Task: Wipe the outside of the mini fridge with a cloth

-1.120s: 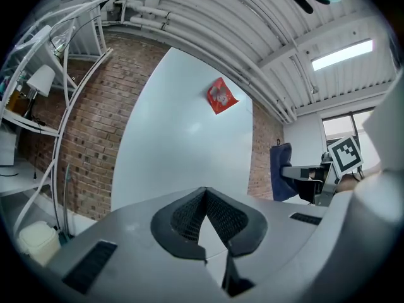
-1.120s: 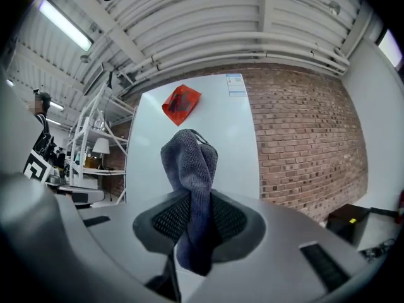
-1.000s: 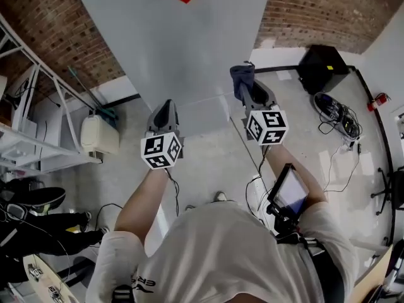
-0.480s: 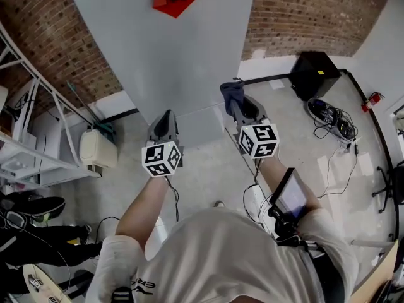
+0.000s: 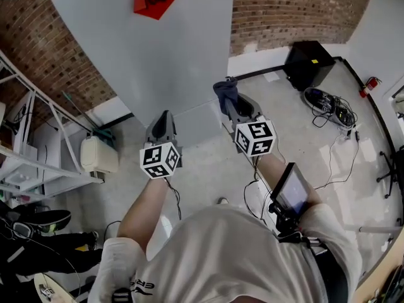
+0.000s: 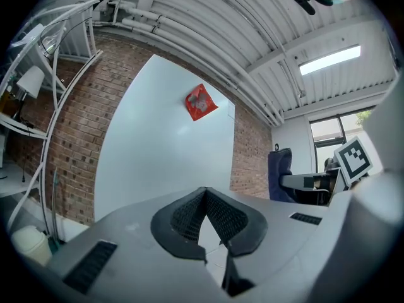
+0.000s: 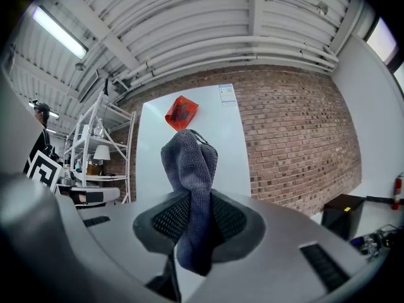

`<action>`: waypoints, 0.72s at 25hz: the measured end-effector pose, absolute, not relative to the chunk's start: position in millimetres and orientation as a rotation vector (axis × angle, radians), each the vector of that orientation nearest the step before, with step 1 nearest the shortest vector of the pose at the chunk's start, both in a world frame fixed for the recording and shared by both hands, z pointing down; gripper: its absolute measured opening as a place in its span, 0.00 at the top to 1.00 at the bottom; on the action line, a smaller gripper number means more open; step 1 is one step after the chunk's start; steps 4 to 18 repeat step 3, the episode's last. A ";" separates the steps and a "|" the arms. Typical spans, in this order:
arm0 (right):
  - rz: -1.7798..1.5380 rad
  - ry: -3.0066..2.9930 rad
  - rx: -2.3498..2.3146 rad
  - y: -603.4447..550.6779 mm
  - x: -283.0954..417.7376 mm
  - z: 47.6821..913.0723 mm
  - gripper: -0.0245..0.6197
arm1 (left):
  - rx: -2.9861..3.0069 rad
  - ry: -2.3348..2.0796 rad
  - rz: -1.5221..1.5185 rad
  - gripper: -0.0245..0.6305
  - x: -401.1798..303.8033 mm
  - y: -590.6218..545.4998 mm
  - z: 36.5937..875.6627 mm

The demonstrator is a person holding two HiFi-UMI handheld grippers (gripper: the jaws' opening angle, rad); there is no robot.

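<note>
Fridge has slid left in my view, and the cloth is nearing its edge
My left claw point(image 5: 165, 115) is pinched together on nothing, low before the white fridge point(image 5: 170, 49); my right claw point(image 5: 232, 103) clamps the dark cloth point(image 5: 225, 92), whose tip is at the fridge's lower right edge, so I judge wiping is about to start

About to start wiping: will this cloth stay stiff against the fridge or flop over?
Likely floppy: the cloth is bunched and folded above the right gripper, its tail hanging below. Its fuzzy weave looks light and probably grips rather than slides.
</note>
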State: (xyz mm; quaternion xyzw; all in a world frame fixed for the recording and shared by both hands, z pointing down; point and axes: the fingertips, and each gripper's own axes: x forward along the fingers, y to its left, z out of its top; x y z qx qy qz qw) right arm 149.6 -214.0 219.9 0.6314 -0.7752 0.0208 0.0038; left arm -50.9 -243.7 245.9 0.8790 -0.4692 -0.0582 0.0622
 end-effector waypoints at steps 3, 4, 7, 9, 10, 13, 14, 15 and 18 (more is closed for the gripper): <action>0.068 -2.435 1.978 -218.0 156.8 217.3 0.83 | 2.655 -1.415 -0.183 0.96 -42.4 -247.1 243.6; 0.068 -2.435 1.978 -218.0 156.8 217.3 0.83 | 2.655 -1.415 -0.183 0.96 -42.4 -247.1 243.6; 0.068 -2.435 1.978 -218.0 156.8 217.3 0.83 | 2.655 -1.415 -0.183 0.96 -42.4 -247.1 243.6; 0.068 -2.435 1.978 -218.0 156.8 217.3 0.83 | 2.655 -1.415 -0.183 0.96 -42.4 -247.1 243.6; 0.068 -2.435 1.978 -218.0 156.8 217.3 0.83 | 2.655 -1.415 -0.183 0.96 -42.4 -247.1 243.6; 0.068 -2.435 1.978 -218.0 156.8 217.3 0.83 | 2.655 -1.415 -0.183 0.96 -42.4 -247.1 243.6; 0.068 -2.435 1.978 -218.0 156.8 217.3 0.83 | 2.655 -1.415 -0.183 0.96 -42.4 -247.1 243.6; 0.068 -2.435 1.978 -218.0 156.8 217.3 0.83 | 2.655 -1.415 -0.183 0.96 -42.4 -247.1 243.6; 0.068 -2.435 1.978 -218.0 156.8 217.3 0.83 | 2.655 -1.415 -0.183 0.96 -42.4 -247.1 243.6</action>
